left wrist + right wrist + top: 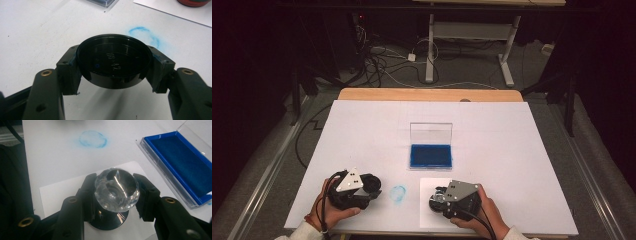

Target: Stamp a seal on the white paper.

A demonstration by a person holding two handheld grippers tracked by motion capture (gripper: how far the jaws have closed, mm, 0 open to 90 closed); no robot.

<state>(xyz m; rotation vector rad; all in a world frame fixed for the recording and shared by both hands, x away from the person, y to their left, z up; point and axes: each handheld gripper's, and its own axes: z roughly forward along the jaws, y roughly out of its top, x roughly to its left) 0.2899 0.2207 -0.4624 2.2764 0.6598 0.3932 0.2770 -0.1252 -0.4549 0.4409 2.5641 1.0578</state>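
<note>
Left gripper (pixel 113 75) clamps black lid (pixel 113 61); right gripper (pixel 116 192) grips stamp's clear knob (pixel 117 190) over paper (pixel 62 188).

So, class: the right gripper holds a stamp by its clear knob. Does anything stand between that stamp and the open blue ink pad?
Nothing visible does. The stamp, gripped by the right gripper, stands on a white sheet. The ink pad lies just beyond on the table, lid up. The blue smudge and the left gripper with its black cap sit off to the side.
</note>
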